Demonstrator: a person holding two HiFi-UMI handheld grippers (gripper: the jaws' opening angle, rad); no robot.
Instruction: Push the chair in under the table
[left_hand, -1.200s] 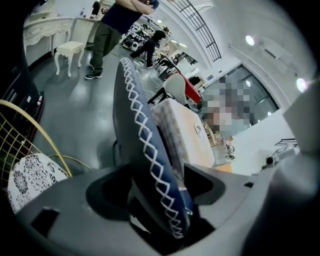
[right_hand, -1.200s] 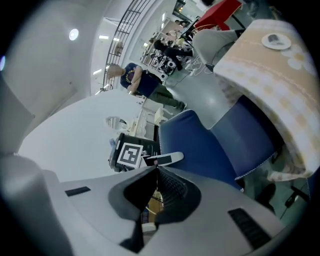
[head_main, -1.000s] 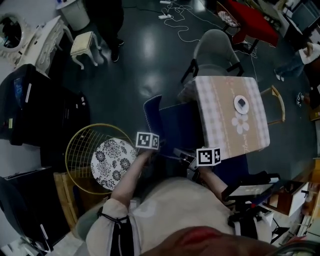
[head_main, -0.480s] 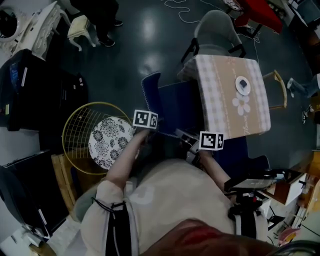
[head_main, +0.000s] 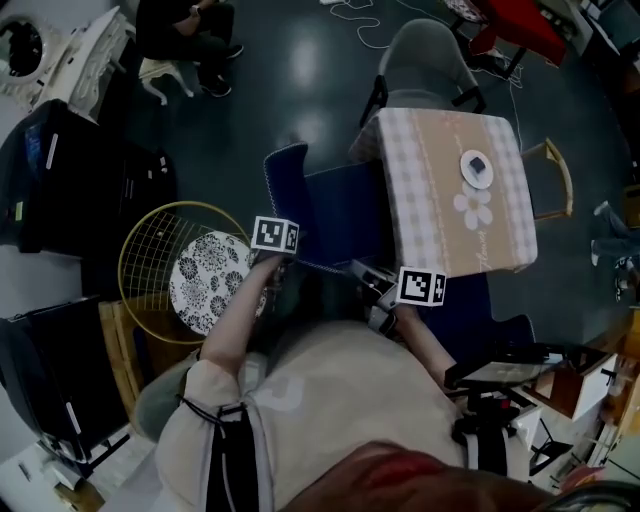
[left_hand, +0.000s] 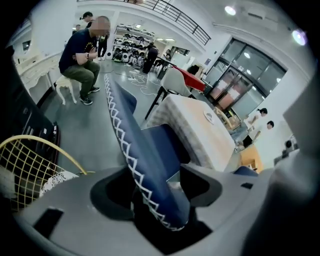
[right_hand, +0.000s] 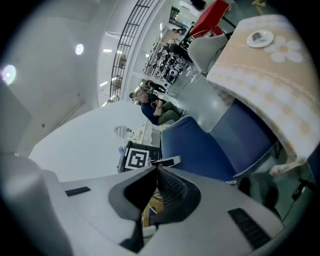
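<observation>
The blue chair (head_main: 335, 215) stands at the left side of the table (head_main: 440, 215), which wears a beige checked cloth. Its backrest (left_hand: 127, 135), edged with white zigzag stitching, runs between the jaws of my left gripper (left_hand: 152, 175). Those jaws have just been closing a little and now press on the backrest. In the head view the left gripper (head_main: 275, 240) sits at the near end of the backrest. My right gripper (right_hand: 157, 167) is shut with nothing in it and points past the chair's blue seat (right_hand: 210, 145). From above, the right gripper (head_main: 365, 275) lies at the table's near left corner.
A gold wire chair with a floral cushion (head_main: 205, 280) stands close on the left. A grey chair (head_main: 425, 65) is at the table's far end and a wooden one (head_main: 555, 180) on its right. A person sits on a white stool (head_main: 180, 35). A white saucer (head_main: 477, 167) rests on the table.
The right gripper has slid a little sideways along the chair's near side. The left gripper has stayed on the backrest. The head view has shifted.
</observation>
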